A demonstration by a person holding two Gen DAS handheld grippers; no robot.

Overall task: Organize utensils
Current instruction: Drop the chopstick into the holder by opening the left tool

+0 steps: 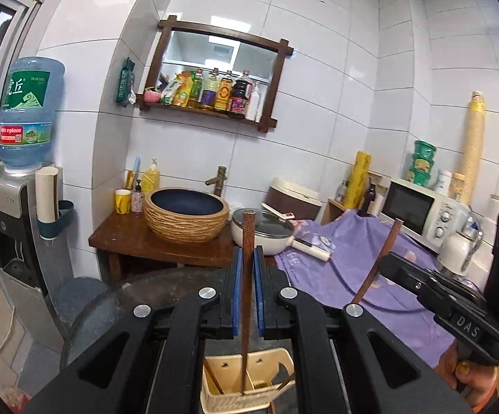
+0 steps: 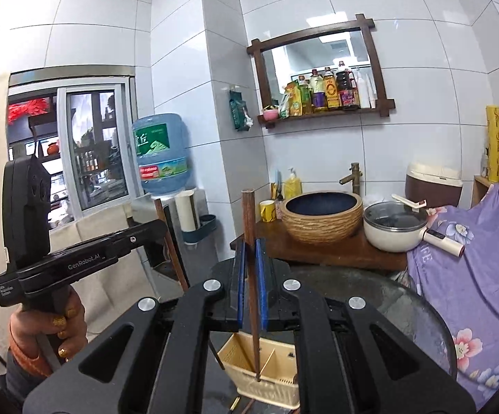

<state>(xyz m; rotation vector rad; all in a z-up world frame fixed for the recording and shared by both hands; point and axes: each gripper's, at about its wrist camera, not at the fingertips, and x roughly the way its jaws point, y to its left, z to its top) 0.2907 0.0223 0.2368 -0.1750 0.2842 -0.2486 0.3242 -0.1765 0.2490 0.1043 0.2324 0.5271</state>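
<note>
My left gripper [image 1: 248, 258] is shut on a dark wooden chopstick [image 1: 246, 296] held upright, its lower tip inside a cream plastic utensil basket [image 1: 249, 384] below. My right gripper [image 2: 250, 252] is shut on a second wooden chopstick [image 2: 251, 276], also upright, its tip reaching into the same basket [image 2: 266, 379]. The basket holds a few other sticks and a dark utensil. The right gripper [image 1: 392, 258] with its chopstick [image 1: 377, 262] shows at the right of the left wrist view. The left gripper [image 2: 156, 224] shows at the left of the right wrist view.
The basket stands on a round dark glass table [image 2: 404, 296]. Behind are a wooden stand with a woven basin [image 1: 185, 215], a white pot [image 1: 263, 234], a purple cloth [image 1: 352, 276], a microwave [image 1: 418, 207] and a water dispenser [image 1: 11, 214].
</note>
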